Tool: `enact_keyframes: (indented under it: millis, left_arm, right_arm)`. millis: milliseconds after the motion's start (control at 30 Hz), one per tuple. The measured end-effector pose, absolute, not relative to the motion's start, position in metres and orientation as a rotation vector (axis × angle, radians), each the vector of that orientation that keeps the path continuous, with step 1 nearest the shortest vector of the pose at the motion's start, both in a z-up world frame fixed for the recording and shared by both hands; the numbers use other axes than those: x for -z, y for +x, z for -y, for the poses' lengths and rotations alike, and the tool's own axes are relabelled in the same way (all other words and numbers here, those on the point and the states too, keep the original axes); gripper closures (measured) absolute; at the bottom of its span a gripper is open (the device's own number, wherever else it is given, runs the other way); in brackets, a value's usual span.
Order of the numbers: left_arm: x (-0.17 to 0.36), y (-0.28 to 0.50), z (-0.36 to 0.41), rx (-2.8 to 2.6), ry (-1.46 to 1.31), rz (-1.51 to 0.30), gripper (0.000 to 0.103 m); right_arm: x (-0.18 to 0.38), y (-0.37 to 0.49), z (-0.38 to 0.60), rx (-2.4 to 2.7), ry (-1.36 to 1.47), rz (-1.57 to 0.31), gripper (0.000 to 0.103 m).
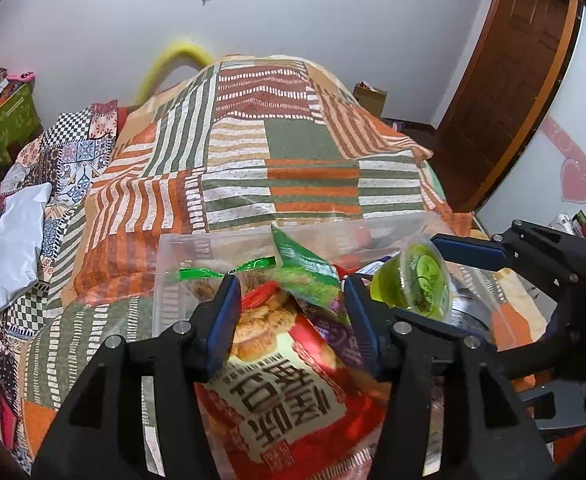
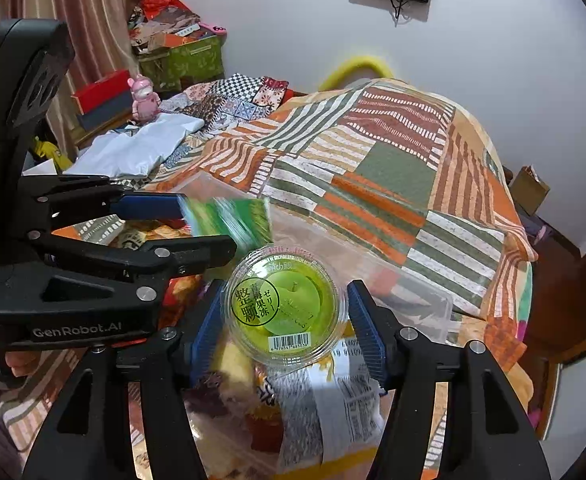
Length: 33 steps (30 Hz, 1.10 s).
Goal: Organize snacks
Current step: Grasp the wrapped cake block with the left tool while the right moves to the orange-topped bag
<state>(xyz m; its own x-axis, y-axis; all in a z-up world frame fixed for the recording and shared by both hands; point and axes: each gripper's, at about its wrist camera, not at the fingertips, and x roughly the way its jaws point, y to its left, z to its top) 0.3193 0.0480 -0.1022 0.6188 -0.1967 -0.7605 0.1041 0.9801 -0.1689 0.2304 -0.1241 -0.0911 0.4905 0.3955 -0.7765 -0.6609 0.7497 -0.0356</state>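
We see a patchwork bedspread (image 1: pixel 277 160) with a clear plastic bin (image 1: pixel 181 248) on it, filled with snack packets, a red biscuit bag (image 1: pixel 277 392) topmost. Above the bin our left gripper (image 1: pixel 291 316) stands apart with a small green packet (image 1: pixel 305 268) loose between its fingers. Beside it, our right gripper (image 2: pixel 283 332) is spread around a green jelly cup (image 2: pixel 283 308), a gap showing at the right pad (image 2: pixel 367 336).

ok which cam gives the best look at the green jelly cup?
Right wrist. The green jelly cup sits lid-on toward the lens, printed label and barcode readable, between the right gripper fingers, which look slightly apart from it. Left wrist shows it only side-on and blurred, at the right of the clear bin.
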Motion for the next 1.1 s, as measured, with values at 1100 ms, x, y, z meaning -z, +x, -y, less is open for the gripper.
enact_keyframes:
  millis: [1100]
  left_arm:
    - [0.130, 0.199, 0.022, 0.207, -0.052, -0.919, 0.030]
  right_arm:
    - [0.095, 0.122, 0.236, -0.537, -0.155, -0.742, 0.033]
